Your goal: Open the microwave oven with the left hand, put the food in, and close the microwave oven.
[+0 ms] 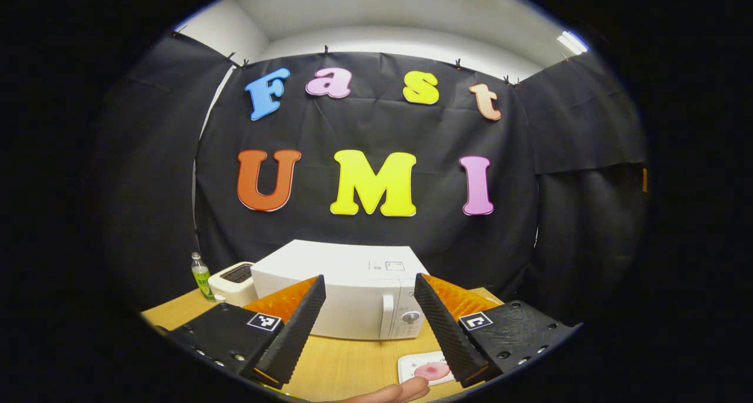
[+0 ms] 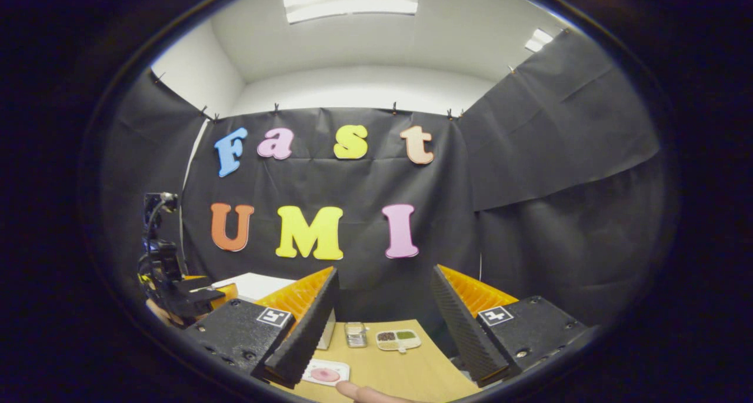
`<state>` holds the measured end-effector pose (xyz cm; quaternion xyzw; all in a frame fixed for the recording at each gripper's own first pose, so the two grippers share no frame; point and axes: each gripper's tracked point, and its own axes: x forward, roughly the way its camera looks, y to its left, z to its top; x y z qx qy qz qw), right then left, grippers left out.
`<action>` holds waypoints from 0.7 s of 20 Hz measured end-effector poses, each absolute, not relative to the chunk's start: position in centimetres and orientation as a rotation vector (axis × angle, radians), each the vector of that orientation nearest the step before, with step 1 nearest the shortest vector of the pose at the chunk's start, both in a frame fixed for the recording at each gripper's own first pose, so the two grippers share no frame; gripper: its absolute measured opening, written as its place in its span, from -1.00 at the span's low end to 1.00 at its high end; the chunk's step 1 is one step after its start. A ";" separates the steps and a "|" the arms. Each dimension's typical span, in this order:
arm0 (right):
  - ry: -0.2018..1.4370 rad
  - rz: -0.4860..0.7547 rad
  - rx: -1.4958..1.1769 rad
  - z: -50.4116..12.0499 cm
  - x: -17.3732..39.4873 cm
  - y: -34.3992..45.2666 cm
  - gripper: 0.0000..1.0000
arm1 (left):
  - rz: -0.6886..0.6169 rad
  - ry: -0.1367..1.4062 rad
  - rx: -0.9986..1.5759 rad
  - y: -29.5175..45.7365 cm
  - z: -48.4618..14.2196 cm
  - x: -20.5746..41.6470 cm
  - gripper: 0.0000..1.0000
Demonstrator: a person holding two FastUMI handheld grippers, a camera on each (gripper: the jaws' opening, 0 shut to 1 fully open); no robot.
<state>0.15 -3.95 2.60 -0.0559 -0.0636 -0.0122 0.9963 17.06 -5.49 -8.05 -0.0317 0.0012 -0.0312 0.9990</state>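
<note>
Both grippers, left gripper [image 1: 367,326] and right gripper [image 2: 382,326], hover wide-jawed and empty; the left should close squarely on the shut microwave's [image 1: 347,291] door handle [image 1: 386,316].

A light wooden table [image 1: 347,367] carries everything here. In the left gripper view a white microwave oven [image 1: 341,291] stands on it near the back, door shut, handle and dial toward its right end. Just beside the oven's left side sits a white toaster [image 1: 234,280], and left of that a small clear bottle [image 1: 202,275] with a green label stands upright. In front of the oven, near the table's front edge, lies a white plate [image 1: 426,367] with a pink piece of food on it.

In the right gripper view, farther back on the table, a small compartmented tray [image 2: 399,339] lies flat, and just left of it stands what may be a stack of small metal tins [image 2: 355,334].
</note>
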 end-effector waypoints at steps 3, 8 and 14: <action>-0.108 -0.012 -0.095 1.6 0.5 -4.7 1.00 | -0.075 0.022 -0.085 -6.5 -11.1 22.7 0.87; -0.098 -0.046 -0.118 0.7 1.6 -7.2 0.82 | -0.075 0.107 -0.107 -7.2 -17.7 28.4 0.86; -0.066 -0.044 -0.096 -1.4 2.7 -8.5 1.00 | -0.085 0.132 -0.061 -8.9 -22.7 30.6 0.83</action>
